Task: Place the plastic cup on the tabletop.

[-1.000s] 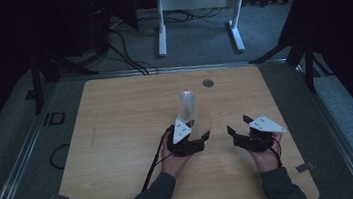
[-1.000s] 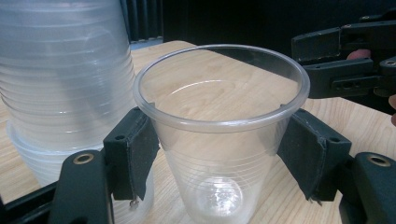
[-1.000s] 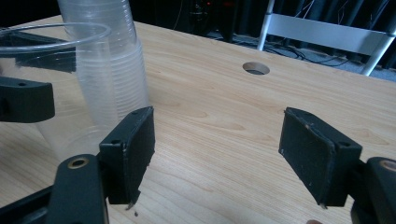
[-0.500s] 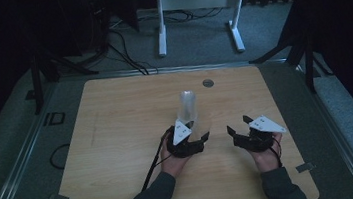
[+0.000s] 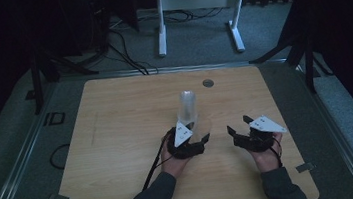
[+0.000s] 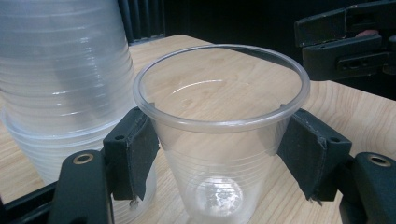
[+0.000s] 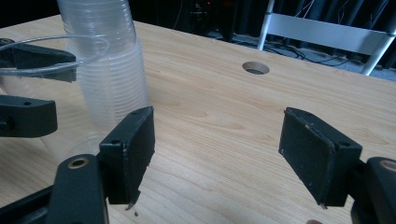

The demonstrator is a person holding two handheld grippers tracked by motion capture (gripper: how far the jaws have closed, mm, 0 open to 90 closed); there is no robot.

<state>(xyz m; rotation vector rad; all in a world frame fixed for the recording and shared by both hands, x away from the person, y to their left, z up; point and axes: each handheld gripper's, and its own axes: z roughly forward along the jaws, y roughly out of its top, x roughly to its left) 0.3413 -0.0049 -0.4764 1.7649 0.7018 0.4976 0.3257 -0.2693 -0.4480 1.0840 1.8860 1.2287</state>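
One clear cup (image 6: 219, 140) sits clamped in my left gripper (image 6: 219, 154) beside the stack (image 6: 65, 79), likely just separated; right gripper (image 7: 229, 154) gapes empty.

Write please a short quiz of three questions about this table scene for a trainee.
1. True or false: the left tool is closed on a single clear cup.
2. What stands just beside that cup? A) a bottle B) a stack of cups C) a bowl
3. What is between the pads of the right tool?

Key: 1 true. 2 B, the stack of cups. 3 nothing; it is open above the table.
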